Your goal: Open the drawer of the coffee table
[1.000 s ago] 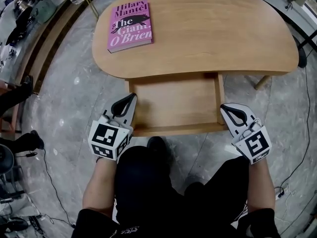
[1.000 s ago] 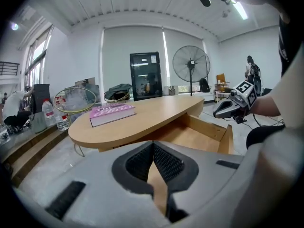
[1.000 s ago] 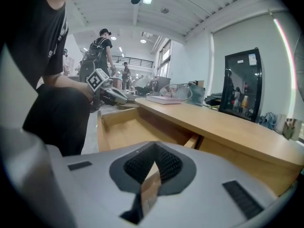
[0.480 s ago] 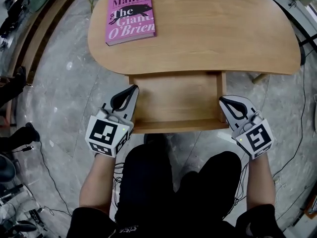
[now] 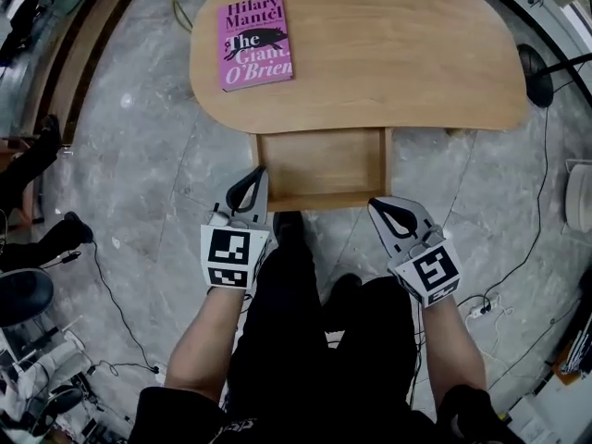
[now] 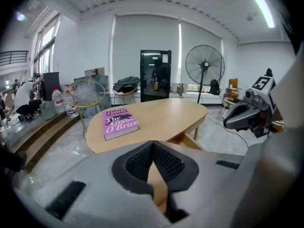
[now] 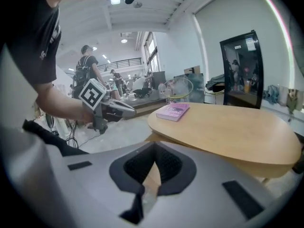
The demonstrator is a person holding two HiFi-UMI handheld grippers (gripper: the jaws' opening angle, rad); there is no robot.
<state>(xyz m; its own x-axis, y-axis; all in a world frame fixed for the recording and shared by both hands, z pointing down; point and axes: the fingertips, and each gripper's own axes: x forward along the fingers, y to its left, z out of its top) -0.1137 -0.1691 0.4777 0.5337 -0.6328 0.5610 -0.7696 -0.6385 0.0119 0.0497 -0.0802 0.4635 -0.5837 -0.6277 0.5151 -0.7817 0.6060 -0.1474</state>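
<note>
Drawer [image 5: 321, 160] stood open under coffee table [image 5: 398, 54]. L gripper [image 5: 259, 175], R gripper [image 5: 375, 205]: jaws together, empty. Best back off w/o nudging front.

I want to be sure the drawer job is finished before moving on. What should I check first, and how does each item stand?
1. The light wooden drawer is pulled out from the oval wooden coffee table: ok.
2. The drawer's inside is bare: ok.
3. The left claw is shut and holds nothing: ok.
4. The right claw is shut and holds nothing: ok.
5. The left claw is off the drawer's front corner: cannot tell.
6. The pink paperback book lies flat on the tabletop, clear of the drawer: ok.
</note>
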